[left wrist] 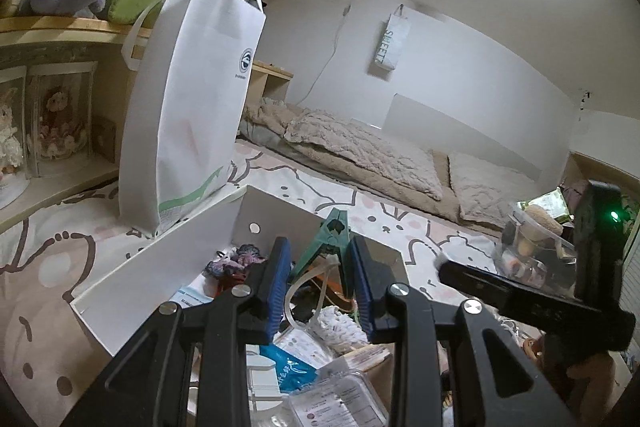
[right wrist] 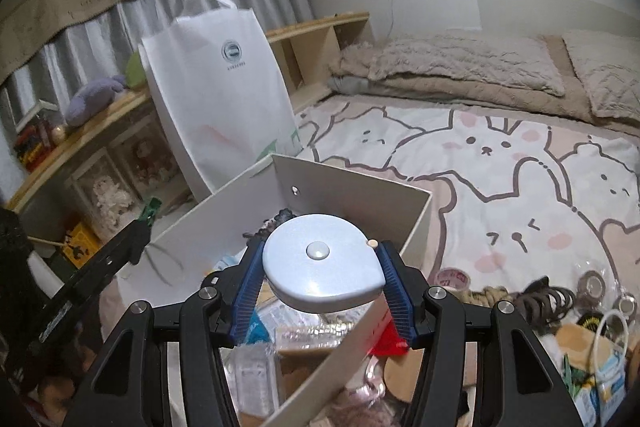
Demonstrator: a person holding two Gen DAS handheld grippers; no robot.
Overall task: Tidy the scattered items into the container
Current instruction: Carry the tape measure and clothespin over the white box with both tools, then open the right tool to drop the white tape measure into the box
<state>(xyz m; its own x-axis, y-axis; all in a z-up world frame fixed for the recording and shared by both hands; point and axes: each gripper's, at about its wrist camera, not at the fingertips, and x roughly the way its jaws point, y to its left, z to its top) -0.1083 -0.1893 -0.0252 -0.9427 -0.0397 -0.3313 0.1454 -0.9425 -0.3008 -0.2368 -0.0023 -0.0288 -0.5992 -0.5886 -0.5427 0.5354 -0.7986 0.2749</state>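
A white open box (left wrist: pixel 160 267) sits on the bed, holding several small items: packets, a scrunchie, a cord. My left gripper (left wrist: pixel 320 267) hovers over the box with its blue pads closed on a green spring clamp (left wrist: pixel 334 231). My right gripper (right wrist: pixel 320 267) is shut on a round pale blue tape measure (right wrist: pixel 322 263), held over the near side of the same box (right wrist: pixel 352 187). The right gripper also shows at the right of the left wrist view (left wrist: pixel 520 291). Scattered items (right wrist: pixel 560 303) lie on the bedspread to the right: tape rolls, hair ties, clips, packets.
A tall white tote bag (left wrist: pixel 192 99) stands just behind the box. A wooden shelf (left wrist: pixel 48 27) with plush toys and dolls runs along the left. Beige blankets and a pillow (right wrist: pixel 480 67) lie at the bed's far end. A clear plastic tub (left wrist: pixel 532 247) sits at the right.
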